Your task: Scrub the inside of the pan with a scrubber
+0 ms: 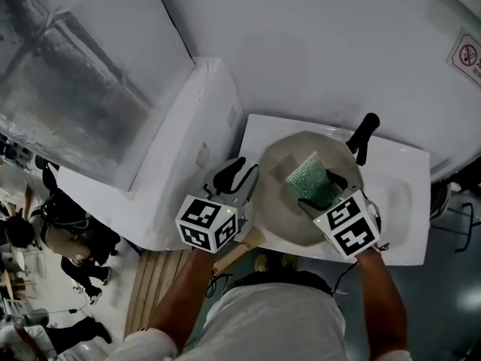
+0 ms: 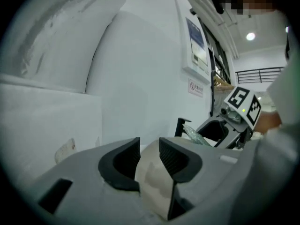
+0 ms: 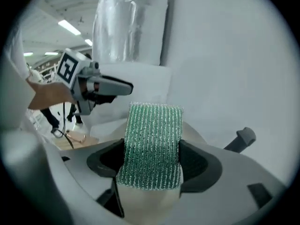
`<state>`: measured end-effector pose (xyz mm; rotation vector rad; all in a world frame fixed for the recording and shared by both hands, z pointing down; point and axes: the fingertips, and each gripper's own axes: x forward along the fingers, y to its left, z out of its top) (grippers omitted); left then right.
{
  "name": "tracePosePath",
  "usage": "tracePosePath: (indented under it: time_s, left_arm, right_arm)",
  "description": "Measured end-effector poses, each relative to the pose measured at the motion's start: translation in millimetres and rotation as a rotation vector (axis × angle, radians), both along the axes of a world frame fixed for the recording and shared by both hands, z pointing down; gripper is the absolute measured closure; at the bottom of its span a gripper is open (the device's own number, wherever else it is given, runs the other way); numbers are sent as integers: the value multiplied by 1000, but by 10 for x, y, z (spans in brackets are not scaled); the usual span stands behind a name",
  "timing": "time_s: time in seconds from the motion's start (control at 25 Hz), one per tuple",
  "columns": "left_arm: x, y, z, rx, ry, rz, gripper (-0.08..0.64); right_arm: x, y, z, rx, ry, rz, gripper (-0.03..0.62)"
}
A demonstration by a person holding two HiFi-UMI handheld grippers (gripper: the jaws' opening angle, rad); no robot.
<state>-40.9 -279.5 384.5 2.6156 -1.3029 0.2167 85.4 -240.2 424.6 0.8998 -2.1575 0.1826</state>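
Head view: pan (image 1: 282,209) on white counter (image 1: 398,201), scrubber (image 1: 310,175) over its inside | Left gripper view: left tongs (image 2: 149,146) wide, empty | Right gripper view: right tongs (image 3: 152,161) clamped on scrubber | Progress: judged indeterminate, pan unheld, no residue visible.

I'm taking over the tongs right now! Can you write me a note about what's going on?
Left tongs: open, empty, beside the pan, at its left rim.
Right tongs: shut on the green scrubber, over the pan.
Pan sits on the white sink, black handle pointing away.
Done: scrubber gripped. How much is scrubbed, can't tell.
To do: scrub the pan's inside.
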Motion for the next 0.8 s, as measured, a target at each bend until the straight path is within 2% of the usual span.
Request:
tracePosePath:
  time_s: [0.2,0.36,0.56,0.8]
  left_arm:
    - [106,179,-478,119,62,27,431]
    - [182,319,-812,204,117,42,439]
    - [296,449,-1098,288,141,63,480]
    - [370,557,-1284,335,162,66,515]
  right_arm:
    - [60,-67,-510,96,-273,69,241]
    - [61,-44,-858,177,-473,56,241]
    - [73,33,-1116,280,-607,21,241]
    - [1,186,-1430,396,-750,-25,241]
